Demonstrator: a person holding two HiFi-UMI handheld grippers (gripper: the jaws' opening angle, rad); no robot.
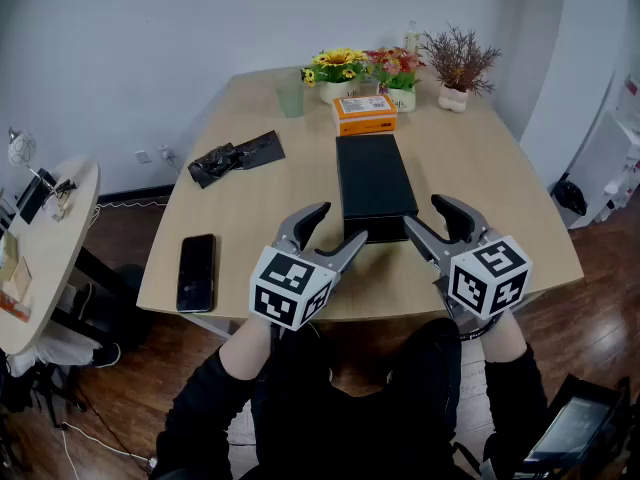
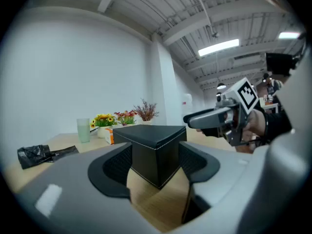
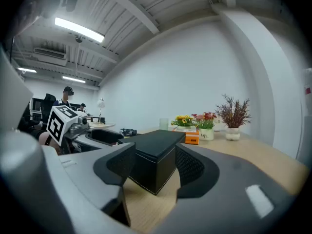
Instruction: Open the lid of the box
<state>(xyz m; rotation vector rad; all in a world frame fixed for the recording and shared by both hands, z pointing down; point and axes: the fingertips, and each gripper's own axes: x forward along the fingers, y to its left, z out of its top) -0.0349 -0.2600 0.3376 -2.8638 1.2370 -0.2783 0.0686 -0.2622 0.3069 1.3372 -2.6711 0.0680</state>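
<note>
A long black box (image 1: 375, 173) with its lid closed lies in the middle of the wooden table (image 1: 250, 218), its short end towards me. My left gripper (image 1: 340, 224) stands open at the box's near left corner. In the left gripper view that corner of the box (image 2: 156, 140) sits between the pads (image 2: 117, 165). My right gripper (image 1: 423, 213) is open at the near right corner. That corner of the box (image 3: 153, 155) lies between its pads (image 3: 192, 167), and bare wood shows beside it.
A black phone (image 1: 196, 271) lies near the table's left front edge. A crumpled black bag (image 1: 235, 156) lies at the left. An orange box (image 1: 365, 113), a green cup (image 1: 290, 96) and flower pots (image 1: 337, 73) stand at the far end. A round side table (image 1: 40, 258) stands to the left.
</note>
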